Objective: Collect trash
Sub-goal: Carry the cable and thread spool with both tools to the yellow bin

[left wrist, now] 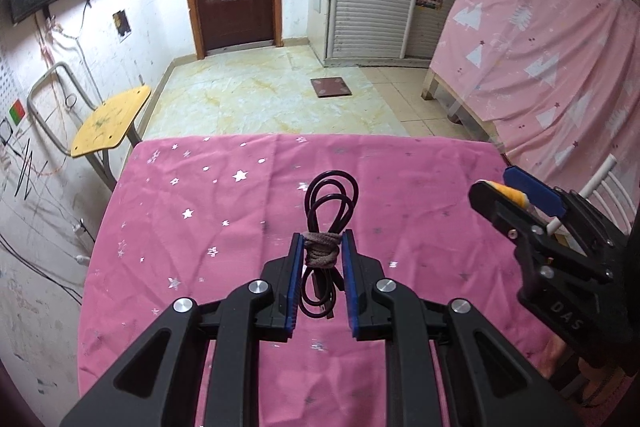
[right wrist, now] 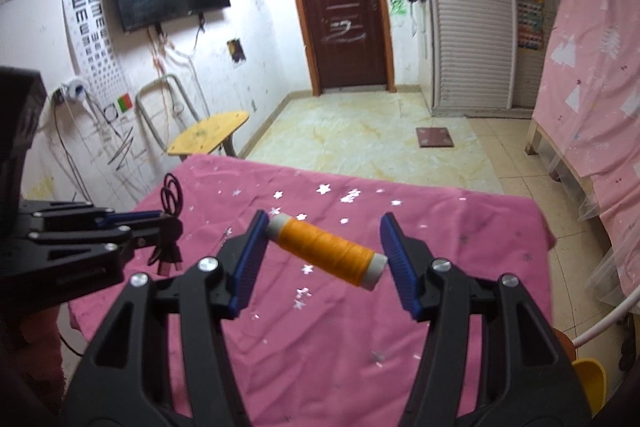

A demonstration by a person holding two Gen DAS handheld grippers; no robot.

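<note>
the spool of orange thread with white ends is clamped end to end in the right gripper, so its long axis lies across the jaws, above the pink star-printed cloth surface. the coiled black cable tied with a brown cord is pinched at its tie by the left gripper, loops pointing away from the gripper. both seem lifted clear for carrying away as trash.

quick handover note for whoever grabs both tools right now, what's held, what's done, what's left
Left tool: shut on the tied black cable bundle, held above the pink tablecloth.
Right tool: shut end-to-end on the orange thread spool, also off the table.
Done: both items are picked up; no other loose items show on the cloth.
Left: drop both in a bin. No bin is in view, so find it first.
</note>
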